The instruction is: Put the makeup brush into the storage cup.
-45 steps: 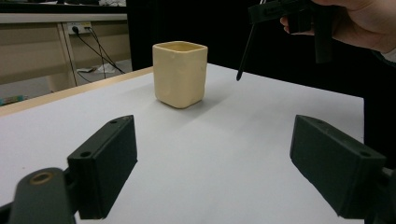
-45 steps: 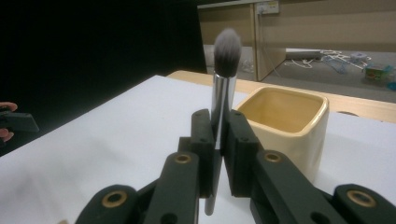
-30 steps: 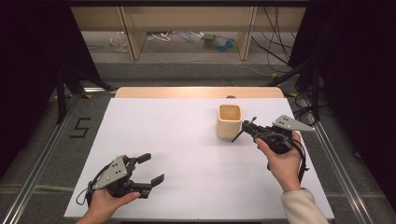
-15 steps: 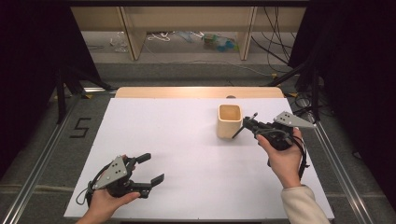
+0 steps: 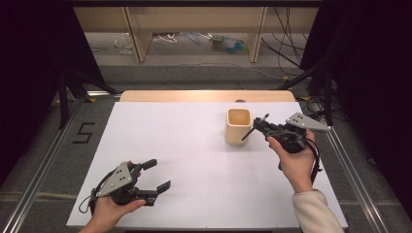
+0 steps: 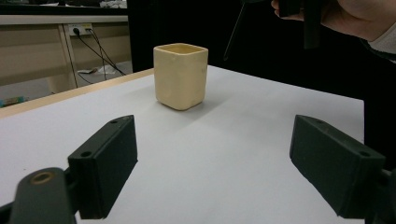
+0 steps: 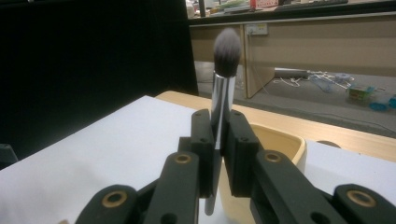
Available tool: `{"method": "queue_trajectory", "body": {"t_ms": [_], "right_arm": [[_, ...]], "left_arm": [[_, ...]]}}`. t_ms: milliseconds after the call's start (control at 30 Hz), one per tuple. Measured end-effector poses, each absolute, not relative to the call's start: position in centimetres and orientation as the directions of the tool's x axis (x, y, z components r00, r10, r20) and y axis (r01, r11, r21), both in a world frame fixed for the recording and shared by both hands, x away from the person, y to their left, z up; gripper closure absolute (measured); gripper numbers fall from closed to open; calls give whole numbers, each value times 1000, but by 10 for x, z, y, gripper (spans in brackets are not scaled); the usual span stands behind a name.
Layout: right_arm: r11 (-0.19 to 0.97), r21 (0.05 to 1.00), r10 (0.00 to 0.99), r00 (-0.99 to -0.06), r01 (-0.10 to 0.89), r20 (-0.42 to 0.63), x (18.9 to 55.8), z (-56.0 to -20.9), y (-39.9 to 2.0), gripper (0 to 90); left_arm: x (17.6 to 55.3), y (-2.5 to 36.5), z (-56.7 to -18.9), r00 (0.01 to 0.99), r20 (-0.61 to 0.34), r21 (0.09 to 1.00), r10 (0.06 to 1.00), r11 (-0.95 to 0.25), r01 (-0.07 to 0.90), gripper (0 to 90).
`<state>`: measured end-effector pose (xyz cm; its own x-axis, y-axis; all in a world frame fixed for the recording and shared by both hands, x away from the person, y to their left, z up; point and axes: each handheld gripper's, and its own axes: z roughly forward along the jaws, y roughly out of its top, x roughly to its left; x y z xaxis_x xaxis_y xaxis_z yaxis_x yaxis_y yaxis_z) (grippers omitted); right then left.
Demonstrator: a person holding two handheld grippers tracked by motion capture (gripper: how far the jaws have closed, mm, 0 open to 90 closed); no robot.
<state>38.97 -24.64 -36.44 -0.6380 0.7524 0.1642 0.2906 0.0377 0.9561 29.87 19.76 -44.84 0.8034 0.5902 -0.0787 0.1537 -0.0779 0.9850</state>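
White worktop [image 5: 194, 145]: right tongs [image 5: 262, 127] are clamping a silver-handled makeup brush [image 7: 223, 88] beside the square cream cup [image 5: 239, 126], insertion pending; left tongs [image 5: 158, 174] are idling, open and empty.

The one thing I can read is a black number "5" [image 5: 83, 132], marked on the grey floor at about nine o'clock from my bench [image 5: 184, 145], just off its edge.

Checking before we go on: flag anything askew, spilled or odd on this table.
Nothing stands out. The cream cup stands upright on the white table, nothing spilled; the right tongs hold a makeup brush bristles-up.
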Motion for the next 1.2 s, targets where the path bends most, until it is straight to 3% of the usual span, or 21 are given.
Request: {"method": "queue_trajectory", "body": {"t_ms": [1200], "right_arm": [[41, 963, 765, -628, 267, 142, 402, -359, -243, 838]], "left_arm": [[299, 198, -448, 807, -75, 985, 586, -81, 150, 149]]}}
